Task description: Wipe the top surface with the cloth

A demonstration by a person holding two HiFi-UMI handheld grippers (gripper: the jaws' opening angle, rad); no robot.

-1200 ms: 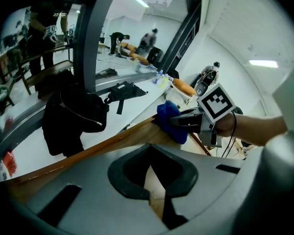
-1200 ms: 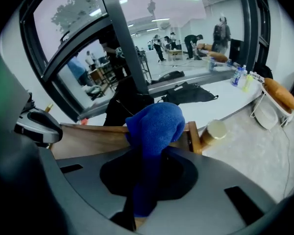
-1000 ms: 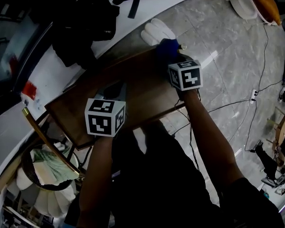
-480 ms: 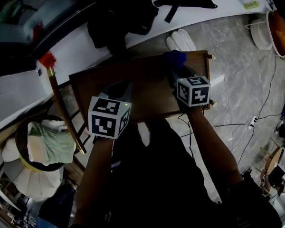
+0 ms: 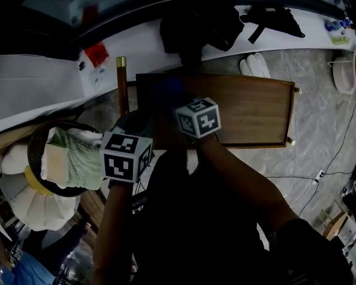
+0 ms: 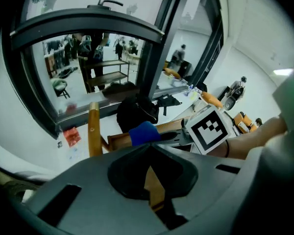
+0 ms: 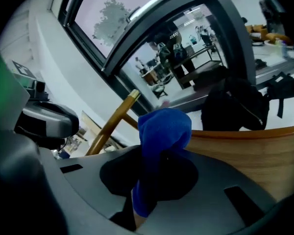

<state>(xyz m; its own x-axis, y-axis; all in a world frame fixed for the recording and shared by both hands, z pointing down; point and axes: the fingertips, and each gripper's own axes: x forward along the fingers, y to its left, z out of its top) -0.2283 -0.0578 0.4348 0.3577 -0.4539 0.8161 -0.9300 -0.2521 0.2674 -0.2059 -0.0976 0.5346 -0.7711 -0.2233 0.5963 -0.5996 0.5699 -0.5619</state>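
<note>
Firmly right tool grips cloth; basket holds fabric.

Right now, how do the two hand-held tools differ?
The right tool grips a blue cloth; the left tool is shut and empty. The right tool is over the wooden table; the left sits near its left edge. Both carry marker cubes.
</note>
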